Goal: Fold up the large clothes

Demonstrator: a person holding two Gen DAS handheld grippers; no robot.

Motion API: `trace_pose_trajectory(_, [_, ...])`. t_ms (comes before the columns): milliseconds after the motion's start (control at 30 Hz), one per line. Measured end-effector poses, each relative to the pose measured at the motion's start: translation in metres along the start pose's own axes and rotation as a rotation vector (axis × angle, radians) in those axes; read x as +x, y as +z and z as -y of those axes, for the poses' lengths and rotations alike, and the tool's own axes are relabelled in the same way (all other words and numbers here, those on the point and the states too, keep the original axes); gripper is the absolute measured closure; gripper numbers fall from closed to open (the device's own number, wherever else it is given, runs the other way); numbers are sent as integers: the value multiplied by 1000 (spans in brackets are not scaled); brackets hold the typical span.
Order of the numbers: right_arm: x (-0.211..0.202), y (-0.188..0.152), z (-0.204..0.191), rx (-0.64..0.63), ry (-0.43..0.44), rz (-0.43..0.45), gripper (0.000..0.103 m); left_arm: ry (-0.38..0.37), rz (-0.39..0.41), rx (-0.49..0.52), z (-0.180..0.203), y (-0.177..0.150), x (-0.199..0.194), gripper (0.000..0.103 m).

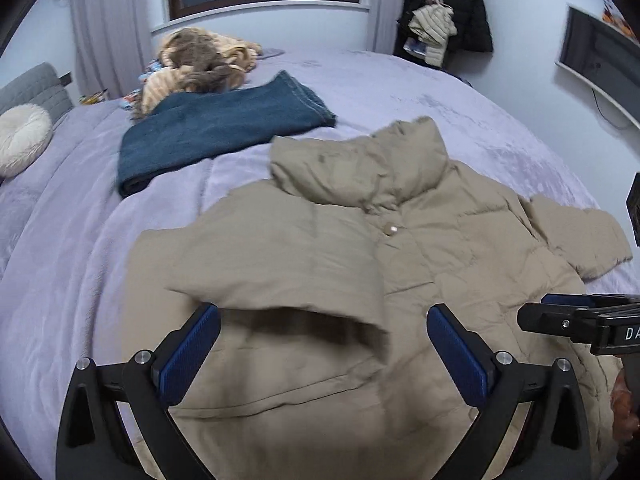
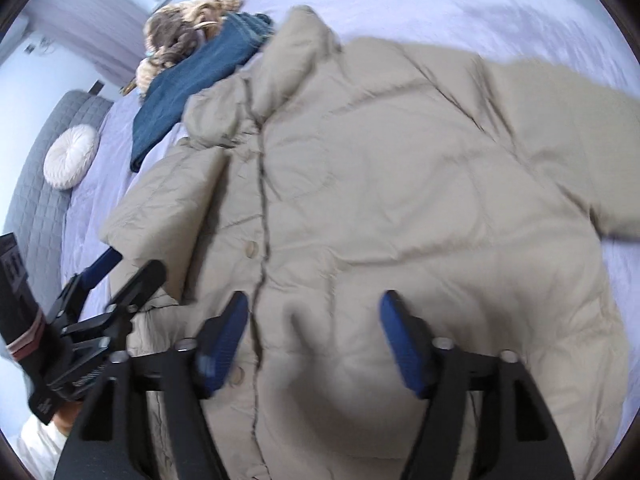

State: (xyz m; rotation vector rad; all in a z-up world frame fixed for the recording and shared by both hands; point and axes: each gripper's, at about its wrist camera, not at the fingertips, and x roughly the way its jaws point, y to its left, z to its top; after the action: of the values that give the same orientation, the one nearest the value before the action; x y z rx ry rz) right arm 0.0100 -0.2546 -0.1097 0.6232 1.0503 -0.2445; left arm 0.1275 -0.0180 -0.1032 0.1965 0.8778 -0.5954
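A beige puffer jacket (image 1: pixel 440 240) (image 2: pixel 400 180) lies front up on the lilac bed (image 1: pixel 72 240), collar pointing away. One sleeve (image 1: pixel 280 272) (image 2: pixel 172 200) is folded across its front; the other sleeve (image 1: pixel 580 236) (image 2: pixel 560 120) sticks out sideways. My left gripper (image 1: pixel 323 314) (image 2: pixel 132 266) is open, its blue pads on either side of the folded sleeve's cuff without pressing it. Over the lower front by the button placket, my right gripper (image 2: pixel 314 298) (image 1: pixel 536 308) also stands open, with only loose fabric under it.
Folded dark blue cloth (image 1: pixel 224 128) (image 2: pixel 192 88) lies beyond the jacket, with a fluffy beige and brown pile (image 1: pixel 200 60) behind it. A round white cushion (image 1: pixel 22 136) leans on the grey headboard (image 2: pixel 36 200). Coats (image 1: pixel 444 12) hang in the corner beside a wall screen (image 1: pixel 600 52).
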Motion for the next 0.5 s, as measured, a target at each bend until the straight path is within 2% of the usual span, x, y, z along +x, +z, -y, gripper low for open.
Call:
trace_pose_trajectory(67, [-2,8,-28,-90,-9,32,17,51,10,-95,-39,2,-10,15])
trace_pose_trajectory(100, [-1,11,-43,-137,-11,41,17,92,2,-145,-60,1,-11,26])
trace_pose_trajectory(200, [10,14,-100,-317,-29,65,17,179,-68,-272,-118,-9,4,43])
trace_pose_trajectory(267, [24,9,-138,-446,-76,71,17,188,-102,-311,-138,-19,16,43])
trace_pose_trajectory(400, [63,-4,-201,-673,-234,102,17,259,-162,-281,-143,-38,44,43])
trace_pose_trajectory(500, [79,3,-216,-721,-321,157,18,264,-169,-294,-144,-45,53,43])
